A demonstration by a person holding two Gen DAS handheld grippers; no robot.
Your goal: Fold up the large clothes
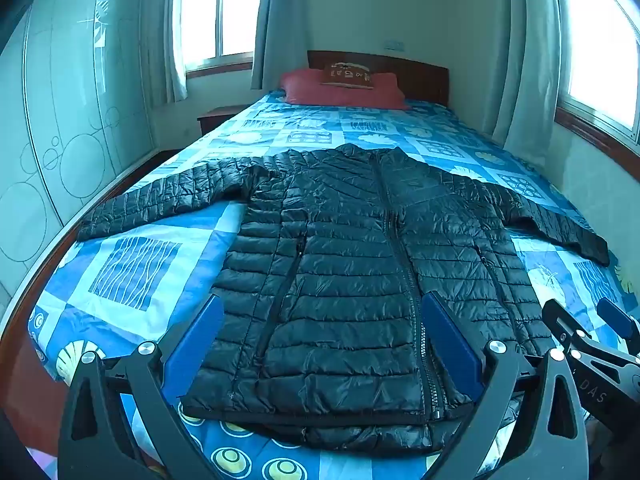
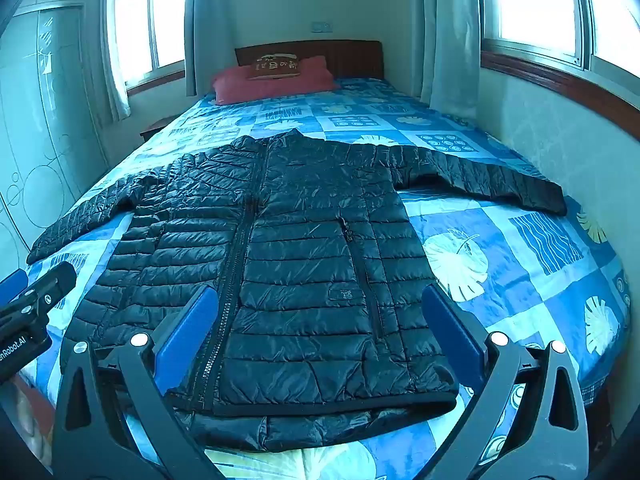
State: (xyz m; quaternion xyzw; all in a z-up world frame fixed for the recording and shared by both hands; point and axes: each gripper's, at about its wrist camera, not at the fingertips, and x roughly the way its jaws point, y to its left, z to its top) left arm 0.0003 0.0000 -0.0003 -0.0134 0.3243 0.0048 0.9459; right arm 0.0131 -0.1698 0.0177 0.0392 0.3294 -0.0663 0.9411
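Left gripper (image 1: 322, 344) hangs above the hem of the black quilted jacket (image 1: 352, 280), blue fingers (image 1: 198, 340) spread wide, nothing between them. The jacket lies flat, front up and zipped, on the blue patterned bedspread (image 1: 132, 268), both sleeves stretched out sideways, collar toward the red pillow (image 1: 340, 90). Right gripper (image 2: 320, 336) hangs over the hem's other half, likewise fully spread and empty.

You've got a black quilted puffer jacket (image 1: 340, 264) flat, zipped, sleeves spread, hem just ahead of both grippers.
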